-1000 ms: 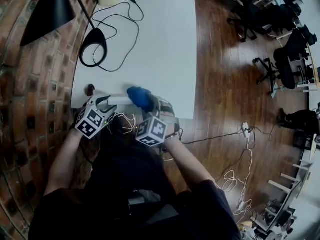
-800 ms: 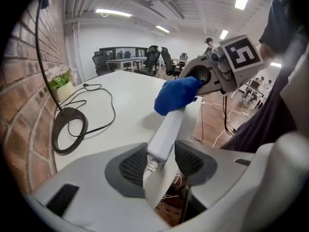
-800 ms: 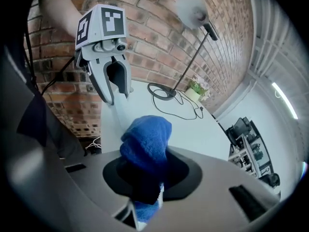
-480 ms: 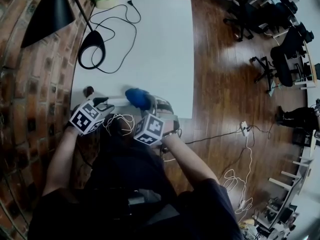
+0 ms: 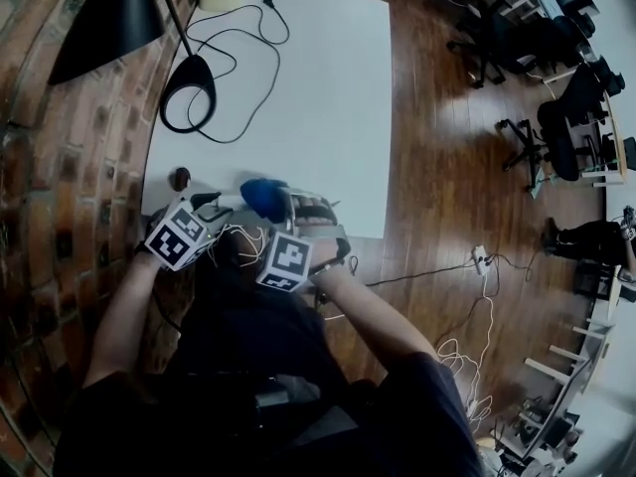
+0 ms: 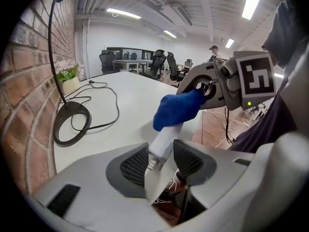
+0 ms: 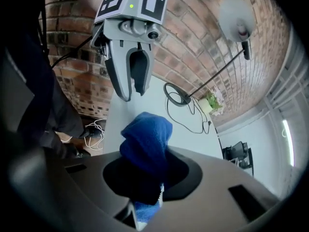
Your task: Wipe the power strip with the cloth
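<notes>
In the left gripper view, the strip [image 6: 163, 140] is seen between the ribbed fingers [image 6: 134, 166] of the left gripper [image 6: 161, 162]. It juts up and away over the near edge of the worktop [image 6: 125, 105]. These fingers have just been eased apart a little, yet the strip is between them and both pads are pressed on it, so it is judged to be held. Its far end is covered by the blue cloth [image 6: 177, 110], which is carried by the right gripper [image 6: 202, 92].

In the right gripper view, the cloth is seen bunched up and pinched firmly between that gripper's dark fingers [image 7: 117, 180]. The left gripper is seen just beyond it.

In the head view, set against the earlier frames, the cloth and the right gripper have been brought nearer the left gripper along the strip. Less bare strip is left between them.

A wiping stroke toward the held end is therefore judged to be under way. The part under the left fingers cannot be wiped until the strip is gripped elsewhere. With the left hold loosened, the strip could be pushed askew by the cloth.
</notes>
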`<state>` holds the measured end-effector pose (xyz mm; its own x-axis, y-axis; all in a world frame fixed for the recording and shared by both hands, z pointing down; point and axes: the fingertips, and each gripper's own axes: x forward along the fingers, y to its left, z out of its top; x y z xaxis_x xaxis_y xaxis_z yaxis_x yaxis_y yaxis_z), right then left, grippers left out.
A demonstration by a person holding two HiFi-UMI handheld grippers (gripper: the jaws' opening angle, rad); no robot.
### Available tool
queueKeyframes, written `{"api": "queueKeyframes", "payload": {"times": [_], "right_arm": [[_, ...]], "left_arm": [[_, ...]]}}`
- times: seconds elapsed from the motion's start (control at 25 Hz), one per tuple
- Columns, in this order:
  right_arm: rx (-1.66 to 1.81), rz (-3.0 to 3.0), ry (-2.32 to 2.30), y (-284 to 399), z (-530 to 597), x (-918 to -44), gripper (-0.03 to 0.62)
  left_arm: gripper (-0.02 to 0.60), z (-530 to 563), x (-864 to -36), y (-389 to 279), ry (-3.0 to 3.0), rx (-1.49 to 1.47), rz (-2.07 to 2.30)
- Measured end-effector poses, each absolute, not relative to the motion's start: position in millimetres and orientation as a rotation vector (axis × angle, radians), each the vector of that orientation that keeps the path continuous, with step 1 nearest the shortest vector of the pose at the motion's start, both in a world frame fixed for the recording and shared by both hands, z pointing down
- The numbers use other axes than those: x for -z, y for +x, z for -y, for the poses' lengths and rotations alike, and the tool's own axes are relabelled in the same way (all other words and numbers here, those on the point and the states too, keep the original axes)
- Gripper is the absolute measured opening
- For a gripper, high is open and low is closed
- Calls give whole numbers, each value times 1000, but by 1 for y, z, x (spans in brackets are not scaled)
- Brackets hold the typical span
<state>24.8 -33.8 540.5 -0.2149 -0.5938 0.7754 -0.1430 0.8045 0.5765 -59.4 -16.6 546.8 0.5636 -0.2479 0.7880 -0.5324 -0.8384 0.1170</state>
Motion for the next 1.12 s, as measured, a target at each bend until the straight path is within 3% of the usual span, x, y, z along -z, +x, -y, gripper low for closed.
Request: {"api": "queueKeyframes", "payload": {"times": [0.8, 1.12], "right_arm": [[749, 1728, 257, -55, 28, -537, 57], [602, 1838, 225, -54, 30, -542, 60]], "left_arm": [[184, 14, -544, -55, 2490, -1090, 649], [184, 14, -544, -66, 2502, -1079, 604]]}}
